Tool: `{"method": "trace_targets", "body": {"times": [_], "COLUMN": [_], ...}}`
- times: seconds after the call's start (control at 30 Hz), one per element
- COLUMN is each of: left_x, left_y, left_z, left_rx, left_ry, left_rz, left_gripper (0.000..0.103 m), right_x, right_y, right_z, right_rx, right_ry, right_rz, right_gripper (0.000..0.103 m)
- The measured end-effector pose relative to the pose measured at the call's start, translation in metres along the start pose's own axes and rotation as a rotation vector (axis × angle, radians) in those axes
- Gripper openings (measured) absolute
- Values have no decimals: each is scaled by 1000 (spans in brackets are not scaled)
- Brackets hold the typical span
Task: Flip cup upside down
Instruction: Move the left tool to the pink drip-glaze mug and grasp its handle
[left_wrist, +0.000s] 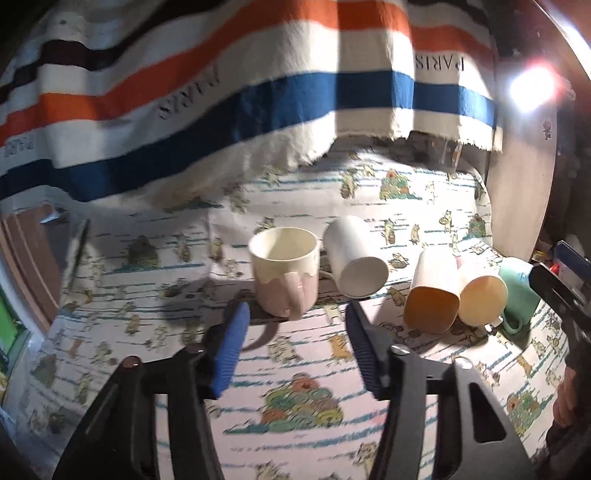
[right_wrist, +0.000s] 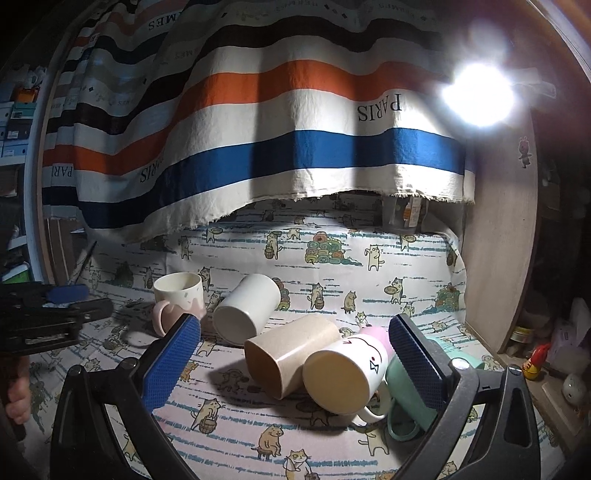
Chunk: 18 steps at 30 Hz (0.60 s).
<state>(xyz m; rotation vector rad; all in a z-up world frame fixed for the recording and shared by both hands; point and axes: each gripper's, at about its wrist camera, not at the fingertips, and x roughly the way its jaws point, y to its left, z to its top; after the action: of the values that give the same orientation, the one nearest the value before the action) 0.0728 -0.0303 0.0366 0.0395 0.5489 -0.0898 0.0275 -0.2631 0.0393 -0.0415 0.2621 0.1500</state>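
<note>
A pink and cream mug (left_wrist: 284, 271) stands upright, mouth up, handle toward me, on the cat-print cloth (left_wrist: 295, 406). My left gripper (left_wrist: 295, 314) is open and empty, just in front of it. The mug also shows in the right wrist view (right_wrist: 177, 299) at the left. A white cup (left_wrist: 356, 254) (right_wrist: 245, 308) lies on its side beside it. My right gripper (right_wrist: 295, 336) is open and empty, its fingers on either side of a tan cup (right_wrist: 288, 354) and a pink and white mug (right_wrist: 347, 373), both lying on their sides.
A green mug (right_wrist: 410, 391) (left_wrist: 517, 291) lies at the right, partly behind my right finger. A striped cloth (right_wrist: 258, 129) hangs behind. A wooden panel (right_wrist: 498, 258) bounds the right side. A bright lamp (right_wrist: 476, 94) glares. The left gripper (right_wrist: 48, 310) shows at the left edge.
</note>
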Motion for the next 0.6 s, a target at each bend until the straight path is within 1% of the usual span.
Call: {"method": "trace_targets", "body": {"times": [0.07,0.1,0.17,0.23,0.4,0.43,0.5,0.6], "left_x": [18,25,38,49,75,80,89,101], "left_y": [-1,-1,-2,-4,-8,-8,-7,-2], "left_z": [7,9,13,14,14,13,11,9], "left_rx": [-16,-24,-28,-30,-9,-11,-21,-29], "left_ry": [30,38,47,65,116,127,147,164], "left_rz": [-23,-7,16,-10,19,32,30,67], "left_gripper": [47,43,41,37,35,34,34,34], "right_x": [3,5,7,9,20,21,21,21], "right_y": [-1,-2,-5,-8,-16,-17,-17,-14], "right_z": [0,0,-2,-4,-7,-8,-9,-11], "right_rx": [3,6,13,21,36,38,32,11], "right_ry": [5,8,12,19,57,60,59,53], "right_rz": [-4,-7,-6,-4,-29,-25,-23,-26], "right_gripper": [102,102,102,102,102,102,102,102]}}
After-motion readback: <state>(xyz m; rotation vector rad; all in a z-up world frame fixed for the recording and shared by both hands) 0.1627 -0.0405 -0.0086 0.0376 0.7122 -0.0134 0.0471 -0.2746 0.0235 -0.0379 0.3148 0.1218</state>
